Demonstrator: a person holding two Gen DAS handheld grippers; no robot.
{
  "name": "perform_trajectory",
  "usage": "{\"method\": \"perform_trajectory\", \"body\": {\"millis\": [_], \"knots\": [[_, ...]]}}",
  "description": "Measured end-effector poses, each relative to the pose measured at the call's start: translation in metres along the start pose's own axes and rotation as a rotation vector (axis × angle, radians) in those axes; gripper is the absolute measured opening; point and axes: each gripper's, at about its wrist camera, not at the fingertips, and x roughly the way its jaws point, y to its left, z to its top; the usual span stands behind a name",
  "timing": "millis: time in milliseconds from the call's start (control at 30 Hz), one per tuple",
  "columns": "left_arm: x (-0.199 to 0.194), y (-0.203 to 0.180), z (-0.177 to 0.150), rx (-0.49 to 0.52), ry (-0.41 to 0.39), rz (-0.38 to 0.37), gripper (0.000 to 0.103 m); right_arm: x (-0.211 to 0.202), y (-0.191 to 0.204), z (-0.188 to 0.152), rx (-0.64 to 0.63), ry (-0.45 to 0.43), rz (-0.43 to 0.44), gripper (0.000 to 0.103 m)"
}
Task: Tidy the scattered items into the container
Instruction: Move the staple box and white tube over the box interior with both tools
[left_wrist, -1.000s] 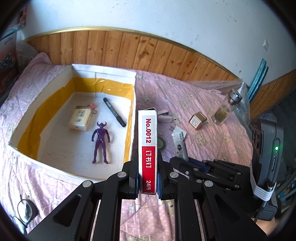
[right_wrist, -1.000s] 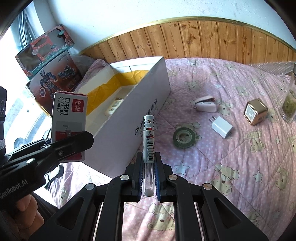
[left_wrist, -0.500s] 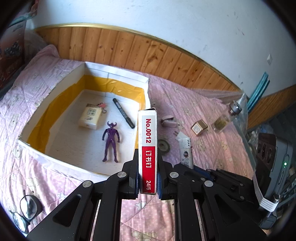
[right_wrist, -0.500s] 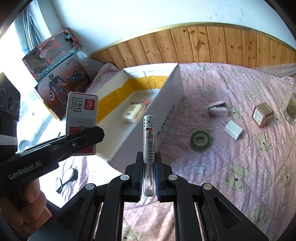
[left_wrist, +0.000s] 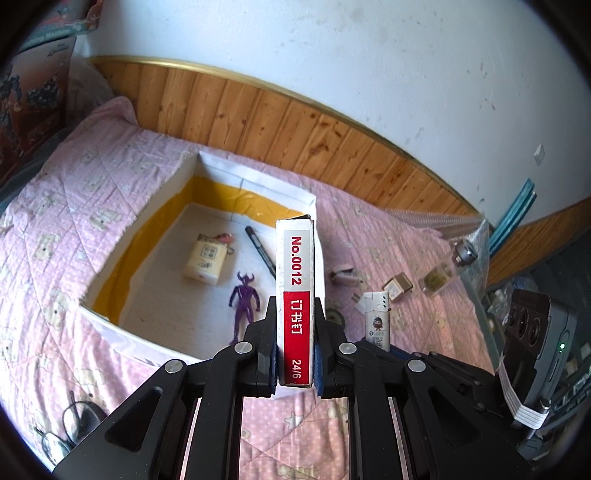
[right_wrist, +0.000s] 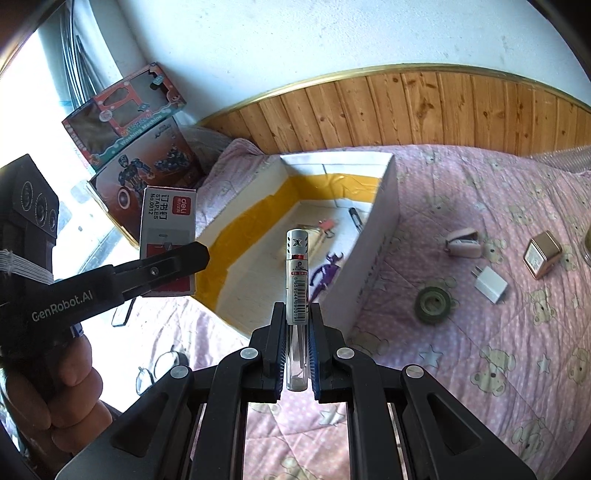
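Observation:
My left gripper (left_wrist: 295, 325) is shut on an upright red-and-white staples box (left_wrist: 295, 288), held above the near right corner of the white container with yellow lining (left_wrist: 258, 184). The box also shows in the right wrist view (right_wrist: 168, 236). My right gripper (right_wrist: 296, 317) is shut on a clear lighter with a silver cap (right_wrist: 296, 280), held high over the container's near wall (right_wrist: 369, 258). Inside the container lie a purple figure (left_wrist: 243, 299), a cream keychain block (left_wrist: 205, 258) and a black marker (left_wrist: 258, 247).
On the pink bear quilt to the right lie a pink stapler (right_wrist: 461, 242), a gold cube (right_wrist: 543, 254), a white charger plug (right_wrist: 489, 284), a green tape roll (right_wrist: 432, 304) and a glass bottle (left_wrist: 443, 273). Glasses (left_wrist: 70, 424) lie at the near left. Toy boxes (right_wrist: 129, 122) stand at the far left.
Both grippers have risen and drawn back from the bed with their loads still held. The container now looks smaller and lower in both views, and its inside shows in the right wrist view.

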Motion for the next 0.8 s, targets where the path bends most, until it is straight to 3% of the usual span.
{"method": "perform_trajectory", "body": {"millis": [233,433,800], "knots": [[-0.013,0.023,0.024,-0.015,-0.038,0.018,0.014,0.001,0.018,0.017,-0.056,-0.008,0.009,0.012],[-0.01,0.043,0.037,-0.018,-0.025,0.039,0.014,0.009,0.028,0.026,-0.097,-0.003,0.009,0.012],[0.029,0.055,0.038,0.033,0.071,0.093,0.014,0.035,0.042,0.037,-0.133,0.031,0.012,0.012]]}}
